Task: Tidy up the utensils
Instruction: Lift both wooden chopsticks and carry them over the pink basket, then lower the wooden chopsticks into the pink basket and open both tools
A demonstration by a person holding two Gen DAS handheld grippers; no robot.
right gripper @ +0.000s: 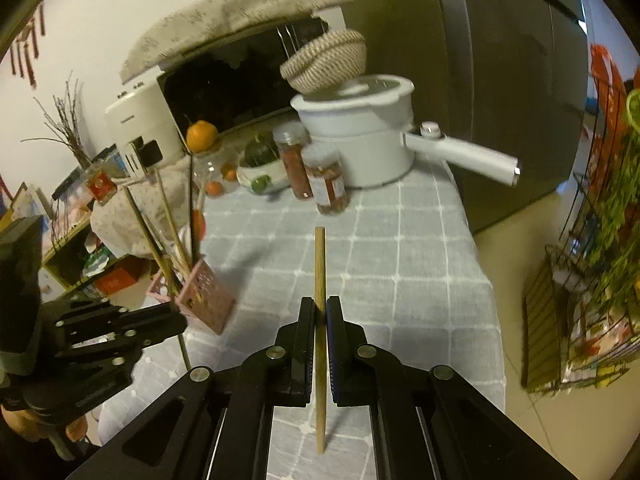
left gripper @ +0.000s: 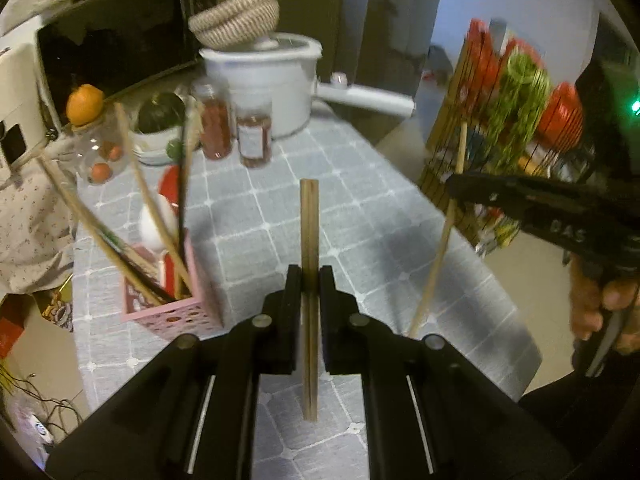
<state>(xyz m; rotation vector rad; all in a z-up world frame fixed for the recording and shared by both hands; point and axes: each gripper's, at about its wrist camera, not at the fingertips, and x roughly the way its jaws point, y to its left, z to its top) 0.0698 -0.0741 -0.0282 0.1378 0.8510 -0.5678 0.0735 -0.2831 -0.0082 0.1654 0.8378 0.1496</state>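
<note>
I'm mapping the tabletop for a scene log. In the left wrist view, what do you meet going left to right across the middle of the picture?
Pink utensil holder with chopsticks standing in it → pair of chopsticks clamped in the left gripper → single chopstick held by the right gripper → wire rack.

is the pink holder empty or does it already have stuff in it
Not empty: the pink holder already holds several chopsticks leaning out of its top.

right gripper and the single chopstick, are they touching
Touching. The right wrist view shows the right gripper with its jaws pressed against both sides of the single chopstick, no gap visible.
</note>
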